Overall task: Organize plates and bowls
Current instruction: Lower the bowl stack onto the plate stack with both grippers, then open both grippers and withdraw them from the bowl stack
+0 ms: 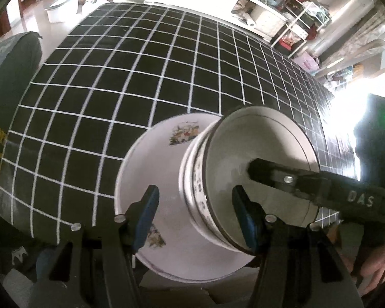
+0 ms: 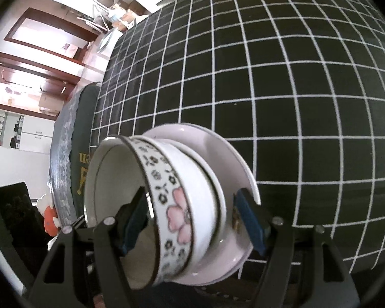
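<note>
A white plate (image 1: 151, 169) with flower prints lies near the table's front edge. A stack of white bowls (image 1: 256, 169) with a flowered band stands on it. My left gripper (image 1: 195, 215) is open, its blue pads on either side of the bowls' left wall, not closed on it. My right gripper's finger (image 1: 282, 177) reaches into the top bowl from the right. In the right wrist view the top bowl (image 2: 182, 202) sits between the fingers of my right gripper (image 2: 192, 218), one inside the rim and one outside by the plate (image 2: 233, 154); the jaws stand wide.
A black tablecloth (image 1: 141, 77) with a white grid covers the table. A dark green cushioned chair (image 1: 10, 71) stands at the left edge. Shelves and clutter (image 1: 295, 20) fill the room beyond the far edge.
</note>
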The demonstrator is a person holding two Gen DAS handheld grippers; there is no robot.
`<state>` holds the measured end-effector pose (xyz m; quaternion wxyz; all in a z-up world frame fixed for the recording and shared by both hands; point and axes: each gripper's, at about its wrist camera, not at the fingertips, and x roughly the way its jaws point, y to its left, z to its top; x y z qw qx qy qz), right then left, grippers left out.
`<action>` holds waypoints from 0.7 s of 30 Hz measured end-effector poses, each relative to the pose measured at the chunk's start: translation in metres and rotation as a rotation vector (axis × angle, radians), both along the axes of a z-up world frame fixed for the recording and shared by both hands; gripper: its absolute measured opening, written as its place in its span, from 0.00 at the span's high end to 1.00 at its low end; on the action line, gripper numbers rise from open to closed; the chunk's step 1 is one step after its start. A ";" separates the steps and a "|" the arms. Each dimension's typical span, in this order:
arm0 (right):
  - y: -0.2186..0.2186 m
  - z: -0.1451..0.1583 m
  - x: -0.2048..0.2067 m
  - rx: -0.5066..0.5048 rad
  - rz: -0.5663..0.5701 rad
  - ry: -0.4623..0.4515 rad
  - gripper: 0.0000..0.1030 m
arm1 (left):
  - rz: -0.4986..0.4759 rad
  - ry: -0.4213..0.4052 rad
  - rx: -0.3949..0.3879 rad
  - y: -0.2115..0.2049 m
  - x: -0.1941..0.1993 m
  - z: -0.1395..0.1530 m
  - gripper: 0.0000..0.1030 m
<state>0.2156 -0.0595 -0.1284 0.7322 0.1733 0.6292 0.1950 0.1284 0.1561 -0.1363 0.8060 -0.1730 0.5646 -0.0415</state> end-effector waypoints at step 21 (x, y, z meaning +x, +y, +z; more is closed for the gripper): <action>-0.033 0.087 -0.083 -0.141 -0.037 -0.324 0.28 | -0.038 -0.299 0.221 -0.043 -0.087 0.092 0.46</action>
